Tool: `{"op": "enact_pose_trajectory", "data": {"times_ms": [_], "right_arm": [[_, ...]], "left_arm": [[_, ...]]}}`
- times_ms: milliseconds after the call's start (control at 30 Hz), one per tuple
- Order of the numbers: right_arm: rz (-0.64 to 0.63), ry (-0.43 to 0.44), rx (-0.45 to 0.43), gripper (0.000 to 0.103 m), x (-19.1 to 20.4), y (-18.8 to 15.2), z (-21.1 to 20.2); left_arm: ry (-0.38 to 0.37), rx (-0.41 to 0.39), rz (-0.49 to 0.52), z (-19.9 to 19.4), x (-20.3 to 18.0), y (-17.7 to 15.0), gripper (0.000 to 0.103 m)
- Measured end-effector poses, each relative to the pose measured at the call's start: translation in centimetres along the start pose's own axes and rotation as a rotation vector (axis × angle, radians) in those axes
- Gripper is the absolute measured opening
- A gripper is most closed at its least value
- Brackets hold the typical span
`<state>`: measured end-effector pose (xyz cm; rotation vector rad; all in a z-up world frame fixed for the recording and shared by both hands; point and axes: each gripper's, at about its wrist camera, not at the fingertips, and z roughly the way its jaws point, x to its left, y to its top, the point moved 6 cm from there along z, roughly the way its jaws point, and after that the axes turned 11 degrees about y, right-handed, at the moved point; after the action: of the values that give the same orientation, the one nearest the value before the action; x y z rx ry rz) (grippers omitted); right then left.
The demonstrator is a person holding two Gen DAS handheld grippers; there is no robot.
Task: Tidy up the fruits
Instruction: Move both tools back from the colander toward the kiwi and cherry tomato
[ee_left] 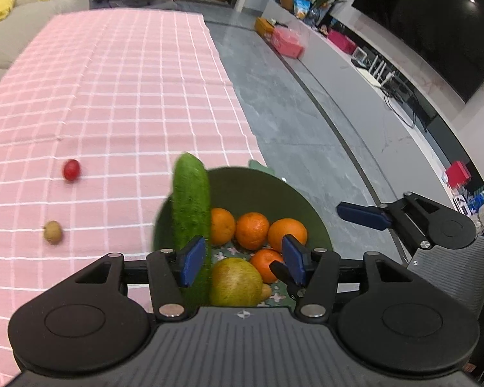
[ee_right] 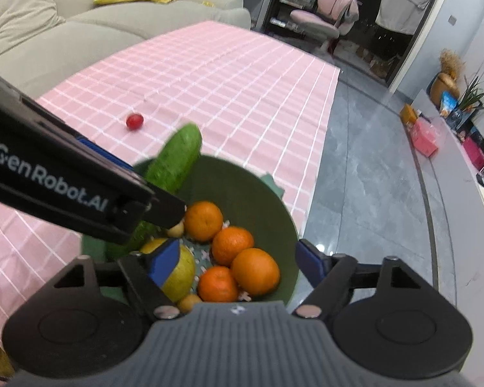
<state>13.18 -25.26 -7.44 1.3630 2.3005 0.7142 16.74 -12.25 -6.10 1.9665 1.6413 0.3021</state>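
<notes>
Pink checked cloth (ee_left: 113, 96) covers most of the surface before you, with a sofa behind it at the upper left and grey marble floor running off to the right. At the cloth's near edge, low in the middle of both views, sits a dark green bowl (ee_left: 258, 190) holding four oranges (ee_left: 252, 230), a yellow-green pear-like fruit (ee_left: 235, 282) and a cucumber (ee_left: 192, 206) that leans against the bowl's left rim, its tip poking up over the cloth.

Your left gripper (ee_left: 243, 262) hangs over the bowl with its jaws spread; the left pad lies in front of the cucumber's lower end, but whether it touches is unclear. Your right gripper (ee_right: 238, 264) is also spread over the bowl, pinching nothing.

Judging by this, the drop into the bowl is done and both claws are clear of the fruit. Two pieces remain out on the cloth at the left of the left-wrist view: a small red fruit (ee_left: 71, 170) and, nearer, a small brown one (ee_left: 53, 232). The next move would take your left claw to the brown one, with a gentle pinch, since it looks ready to roll.
</notes>
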Motion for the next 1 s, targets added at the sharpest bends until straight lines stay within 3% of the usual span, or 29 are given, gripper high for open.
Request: {"op": "enact_pose_trajectory", "data": {"times_ms": [433, 700, 867, 933, 1000], "right_arm": [[0.120, 0.096, -0.113, 0.081, 5.8, 3.1, -1.1], [0.043, 0.153, -0.109, 0.081, 9.4, 6.0, 1.4], [-0.013, 0.169, -0.077, 0.070, 10.3, 7.5, 3.7], [-0.032, 0.174, -0.063, 0.060, 10.4, 8.0, 4.6], [-0.044, 0.179, -0.045, 0.060, 10.5, 8.5, 5.8]], "left_arm": [[0.128, -0.123, -0.095, -4.3, 8.3, -0.6, 0.065], [0.171, -0.116, -0.212, -4.0, 14.5, -1.4, 0.065], [0.177, -0.087, -0.257, -2.5, 17.4, -2.4, 0.064], [0.173, -0.070, -0.270, -1.6, 18.2, -2.6, 0.064], [0.164, -0.054, -0.278, -0.5, 18.5, -2.8, 0.064]]}}
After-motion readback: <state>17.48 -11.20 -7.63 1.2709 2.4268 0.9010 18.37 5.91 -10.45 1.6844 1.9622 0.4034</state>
